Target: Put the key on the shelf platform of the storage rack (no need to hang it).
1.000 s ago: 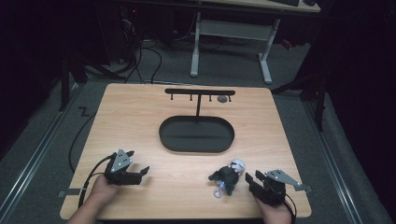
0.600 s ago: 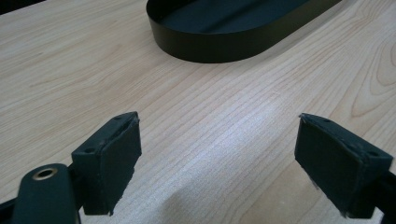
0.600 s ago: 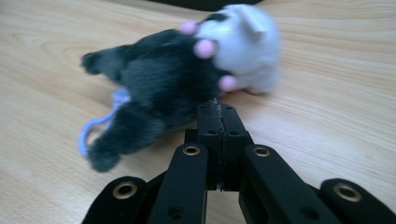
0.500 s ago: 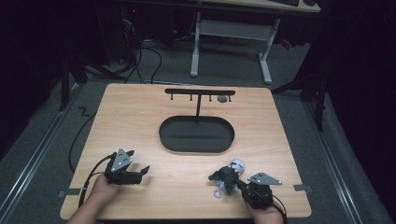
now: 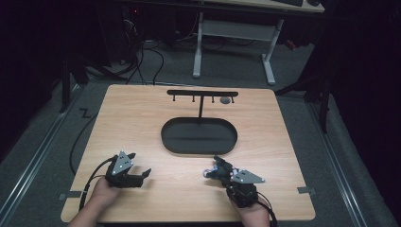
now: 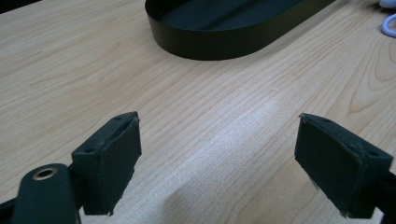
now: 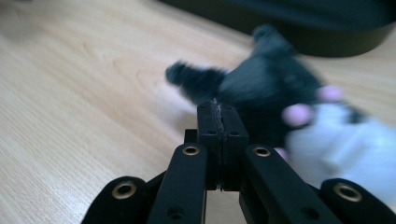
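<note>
A small black-and-white plush toy (image 5: 209, 173) with pink spots lies on the table in front of the black oval tray (image 5: 198, 147). In the right gripper view the toy (image 7: 266, 88) is blurred, just beyond my right gripper (image 7: 218, 109). That gripper's jaws are pressed together, their tips at the toy's dark side. From above, my right gripper (image 5: 220, 165) covers part of the toy. My left gripper (image 5: 142, 164) rests at the front left, open, with bare wood between its jaws (image 6: 219, 158). A pale ring (image 6: 388, 25) shows at the far right of the left gripper view.
A black T-shaped rack (image 5: 202, 93) with small hooks rises from the tray; a grey round thing (image 5: 225, 100) hangs at its right end. The tray wall (image 6: 224, 42) lies ahead of the left gripper. Cables trail off the table's front-left edge.
My right gripper has moved left and forward from beside the toy to over it. The left gripper has stayed where it was.
</note>
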A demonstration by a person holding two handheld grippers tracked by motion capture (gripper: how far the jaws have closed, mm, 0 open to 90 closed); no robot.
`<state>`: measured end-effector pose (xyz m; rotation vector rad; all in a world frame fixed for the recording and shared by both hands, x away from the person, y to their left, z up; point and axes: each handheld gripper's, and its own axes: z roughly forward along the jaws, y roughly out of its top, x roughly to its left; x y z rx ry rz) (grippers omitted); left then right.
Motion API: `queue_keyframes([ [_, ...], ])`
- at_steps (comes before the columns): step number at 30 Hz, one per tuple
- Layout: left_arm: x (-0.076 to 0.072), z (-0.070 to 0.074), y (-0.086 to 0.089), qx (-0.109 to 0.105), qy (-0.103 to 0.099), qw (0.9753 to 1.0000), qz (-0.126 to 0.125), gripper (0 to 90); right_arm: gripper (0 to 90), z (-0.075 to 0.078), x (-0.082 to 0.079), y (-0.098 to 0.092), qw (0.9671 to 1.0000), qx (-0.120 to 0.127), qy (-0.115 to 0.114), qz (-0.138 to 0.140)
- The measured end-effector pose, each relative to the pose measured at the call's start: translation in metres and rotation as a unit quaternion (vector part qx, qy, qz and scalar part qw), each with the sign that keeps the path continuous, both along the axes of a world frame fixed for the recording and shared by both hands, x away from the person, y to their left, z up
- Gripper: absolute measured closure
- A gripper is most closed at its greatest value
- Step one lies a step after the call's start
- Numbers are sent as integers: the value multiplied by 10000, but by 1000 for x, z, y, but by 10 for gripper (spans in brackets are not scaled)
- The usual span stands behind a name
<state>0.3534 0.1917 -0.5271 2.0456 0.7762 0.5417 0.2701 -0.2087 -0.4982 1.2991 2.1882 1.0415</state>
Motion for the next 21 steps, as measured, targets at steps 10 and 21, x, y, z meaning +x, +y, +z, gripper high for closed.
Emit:
queue_keyframes([
  [10,0,0,-1,29,-9,10000,-9,154,900,8,15,-63,9917,-6,-539,-1170],
  [21,0,0,-1,14,-11,10000,-16,154,900,-3,17,-58,9935,-24,-261,-1109],
])
